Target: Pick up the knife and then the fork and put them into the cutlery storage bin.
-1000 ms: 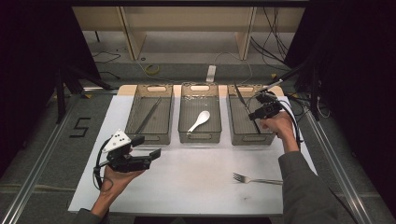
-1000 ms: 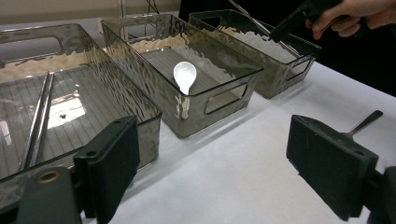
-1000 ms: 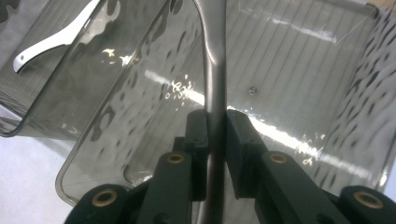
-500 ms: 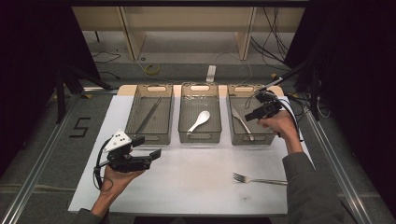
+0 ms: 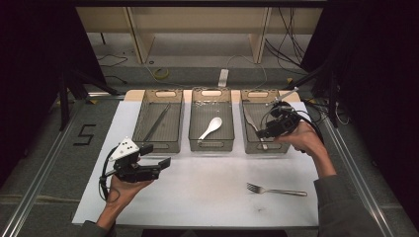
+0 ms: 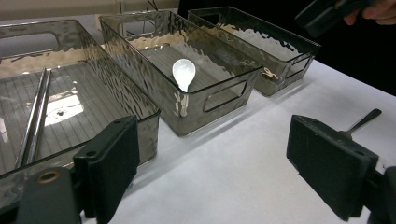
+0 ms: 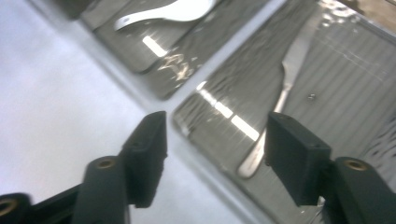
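A "5" (image 5: 85, 135) marks the floor beside the table (image 5: 197, 197). Left gripper (image 5: 159, 157) and right gripper (image 5: 260, 131) gape, empty.

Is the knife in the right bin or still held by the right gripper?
In the bin. The knife lies flat on the floor of the right bin, and the right gripper hangs above it with jaws apart, nothing between them.

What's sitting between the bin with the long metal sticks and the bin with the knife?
A third clear bin holding a white spoon, seen from the high view, between the chopsticks bin and the knife bin.
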The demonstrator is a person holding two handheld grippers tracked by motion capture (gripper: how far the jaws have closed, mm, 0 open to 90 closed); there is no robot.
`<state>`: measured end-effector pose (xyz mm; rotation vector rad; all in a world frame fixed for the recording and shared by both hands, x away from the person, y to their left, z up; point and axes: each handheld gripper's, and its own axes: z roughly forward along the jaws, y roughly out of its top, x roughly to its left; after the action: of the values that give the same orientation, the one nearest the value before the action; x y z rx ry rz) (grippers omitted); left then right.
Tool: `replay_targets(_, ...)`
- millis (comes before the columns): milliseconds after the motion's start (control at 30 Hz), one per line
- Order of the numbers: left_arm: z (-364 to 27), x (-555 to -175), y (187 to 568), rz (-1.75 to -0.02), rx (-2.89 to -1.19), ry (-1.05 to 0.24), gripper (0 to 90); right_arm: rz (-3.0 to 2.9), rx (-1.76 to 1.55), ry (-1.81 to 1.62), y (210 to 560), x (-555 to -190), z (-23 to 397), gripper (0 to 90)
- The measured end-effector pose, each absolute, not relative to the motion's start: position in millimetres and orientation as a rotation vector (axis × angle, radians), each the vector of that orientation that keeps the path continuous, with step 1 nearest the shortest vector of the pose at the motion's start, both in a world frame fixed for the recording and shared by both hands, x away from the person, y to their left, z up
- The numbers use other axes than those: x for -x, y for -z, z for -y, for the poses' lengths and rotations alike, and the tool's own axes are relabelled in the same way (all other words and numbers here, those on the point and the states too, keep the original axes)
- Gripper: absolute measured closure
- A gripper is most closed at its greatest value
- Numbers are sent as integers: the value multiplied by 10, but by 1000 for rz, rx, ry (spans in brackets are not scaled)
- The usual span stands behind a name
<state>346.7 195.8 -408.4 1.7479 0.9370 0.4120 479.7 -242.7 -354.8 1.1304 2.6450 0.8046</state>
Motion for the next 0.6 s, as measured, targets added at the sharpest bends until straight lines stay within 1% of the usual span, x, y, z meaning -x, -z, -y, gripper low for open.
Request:
replay_targets(200,-1964,-3479,4090,-941,-1744,-407,168,-2709,-990,-784,3482,-4463,2357,347)
replay_targets(333,-1959,-3478,4096,-944,-1742,-407,168,-2710,-922,-787,3470,-4276,2337,353)
replay_targets(600,-1965,-3474,4090,-938,-1740,-409,168,-2712,-862,-842,3612,-3929,2393,353)
